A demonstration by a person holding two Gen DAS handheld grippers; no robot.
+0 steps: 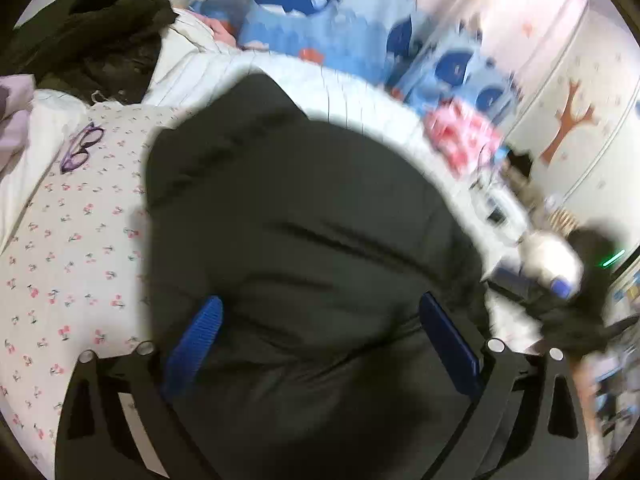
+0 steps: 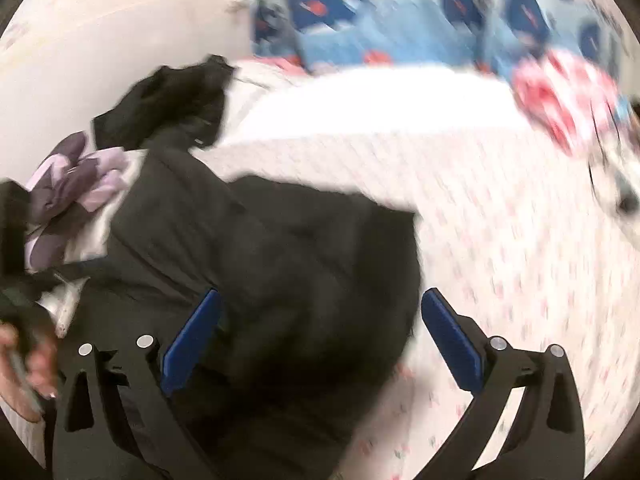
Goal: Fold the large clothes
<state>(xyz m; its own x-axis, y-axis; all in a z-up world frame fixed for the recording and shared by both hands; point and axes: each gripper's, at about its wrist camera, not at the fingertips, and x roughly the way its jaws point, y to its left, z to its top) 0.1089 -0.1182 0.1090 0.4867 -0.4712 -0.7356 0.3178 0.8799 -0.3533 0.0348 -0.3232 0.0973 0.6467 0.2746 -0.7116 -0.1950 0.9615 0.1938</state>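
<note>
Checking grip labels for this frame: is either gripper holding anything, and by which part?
Nothing is held. Both the left gripper and the right gripper are open over the dark jacket, fingers spread wide with no fabric pinched between them.

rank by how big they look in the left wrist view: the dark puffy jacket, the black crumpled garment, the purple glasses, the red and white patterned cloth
1. dark puffy jacket, though nearness to the camera inflates it
2. black crumpled garment
3. red and white patterned cloth, blurred
4. purple glasses
</note>
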